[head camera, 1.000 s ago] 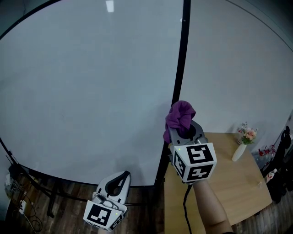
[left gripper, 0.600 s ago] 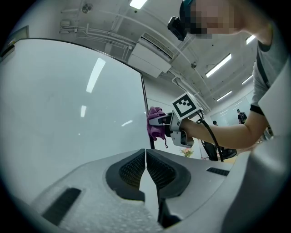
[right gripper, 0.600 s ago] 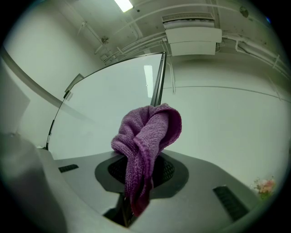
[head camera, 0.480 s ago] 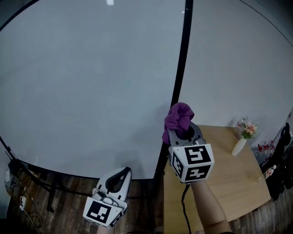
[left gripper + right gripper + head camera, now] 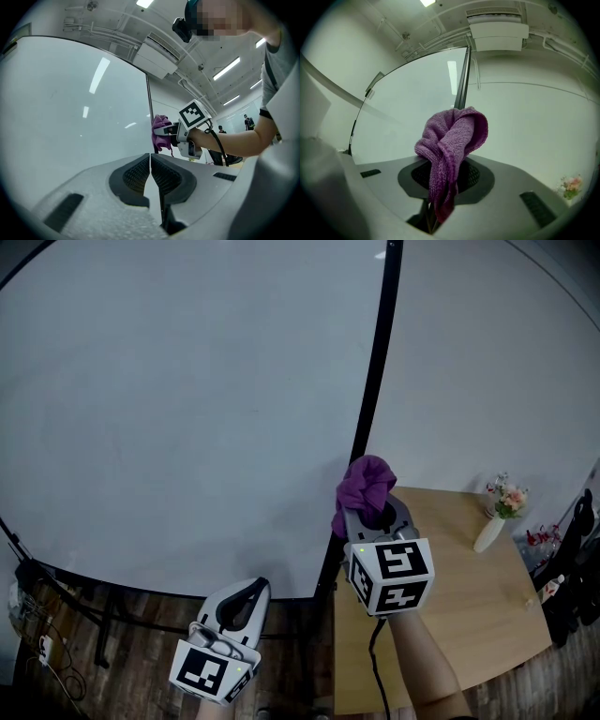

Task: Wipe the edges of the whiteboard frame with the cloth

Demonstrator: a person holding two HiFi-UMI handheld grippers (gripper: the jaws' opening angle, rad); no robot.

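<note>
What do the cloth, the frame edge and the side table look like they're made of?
The cloth looks like matte purple knitted fabric; its looped weave shows. The frame edge is a thin, dark, smooth strip, probably painted metal or plastic; I can't tell which. The table has a light, matte wood-look top, possibly laminate.

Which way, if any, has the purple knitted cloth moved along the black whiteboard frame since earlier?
Yes: the purple knitted cloth slid slightly down the black whiteboard frame, toward its bottom corner.
</note>
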